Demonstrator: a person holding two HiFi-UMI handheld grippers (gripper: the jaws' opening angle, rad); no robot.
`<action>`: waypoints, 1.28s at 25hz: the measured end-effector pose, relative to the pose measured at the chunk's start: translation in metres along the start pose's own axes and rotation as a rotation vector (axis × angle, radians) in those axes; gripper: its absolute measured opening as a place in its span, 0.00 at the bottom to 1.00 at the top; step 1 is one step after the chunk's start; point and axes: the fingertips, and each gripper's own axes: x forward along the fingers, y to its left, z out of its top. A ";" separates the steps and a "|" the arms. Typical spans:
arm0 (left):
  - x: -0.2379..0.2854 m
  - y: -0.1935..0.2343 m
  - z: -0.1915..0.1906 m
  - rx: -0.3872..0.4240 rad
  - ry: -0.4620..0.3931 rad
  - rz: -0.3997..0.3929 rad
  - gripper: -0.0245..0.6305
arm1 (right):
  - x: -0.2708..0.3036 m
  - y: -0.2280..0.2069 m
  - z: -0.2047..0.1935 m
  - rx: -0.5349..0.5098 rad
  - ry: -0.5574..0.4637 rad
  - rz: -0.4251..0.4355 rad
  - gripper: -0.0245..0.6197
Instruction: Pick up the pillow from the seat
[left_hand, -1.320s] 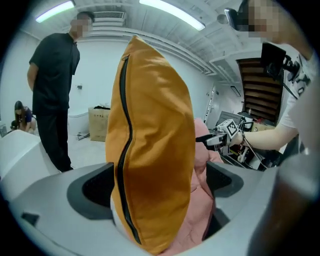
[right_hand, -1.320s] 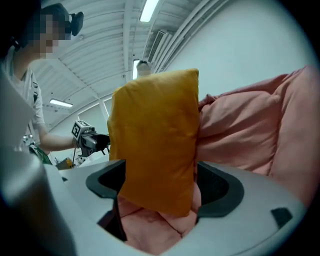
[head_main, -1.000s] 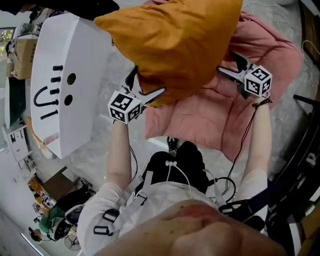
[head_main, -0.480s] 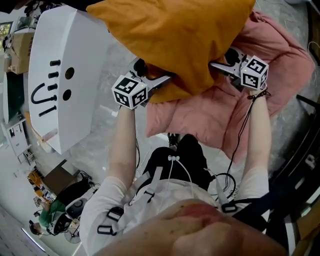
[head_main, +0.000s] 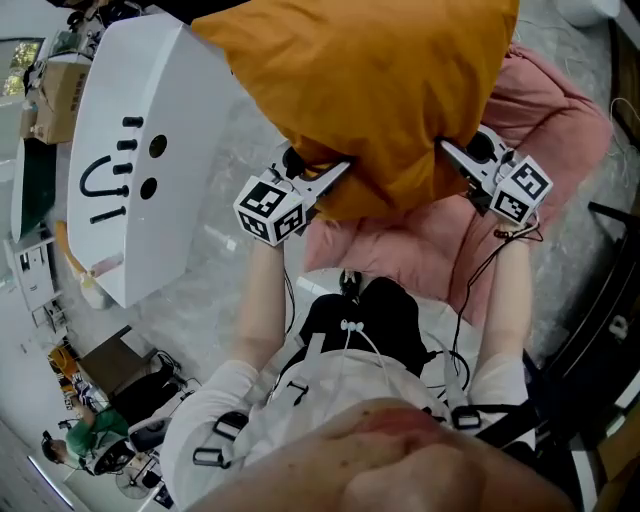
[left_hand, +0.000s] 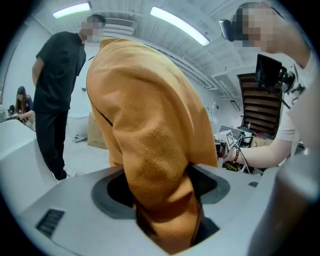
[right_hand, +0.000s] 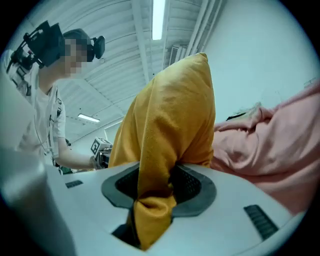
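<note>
Pillow (head_main: 370, 90) sits higher than a second ago, held up over the pink seat cover (head_main: 420, 250). Left tool (head_main: 322, 178) just squeezed its jaws in and is clamped on a bunched fold at the pillow's lower left edge. Right tool (head_main: 460, 158) same deal, jaws just closed, pinching fabric on the right side.

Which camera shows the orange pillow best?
The head view: it shows most of the pillow, with the left gripper and right gripper on its lower corners, jaws just closed further on them. Each gripper view shows only one bunched corner between its jaws.
</note>
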 end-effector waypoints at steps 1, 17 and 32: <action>-0.011 -0.008 0.010 0.008 -0.018 -0.003 0.54 | -0.004 0.014 0.013 -0.024 -0.008 -0.004 0.30; -0.186 -0.117 0.152 0.192 -0.313 -0.164 0.54 | -0.057 0.254 0.177 -0.309 -0.165 -0.105 0.33; -0.234 -0.195 0.212 0.345 -0.439 -0.313 0.54 | -0.118 0.354 0.229 -0.509 -0.266 -0.288 0.33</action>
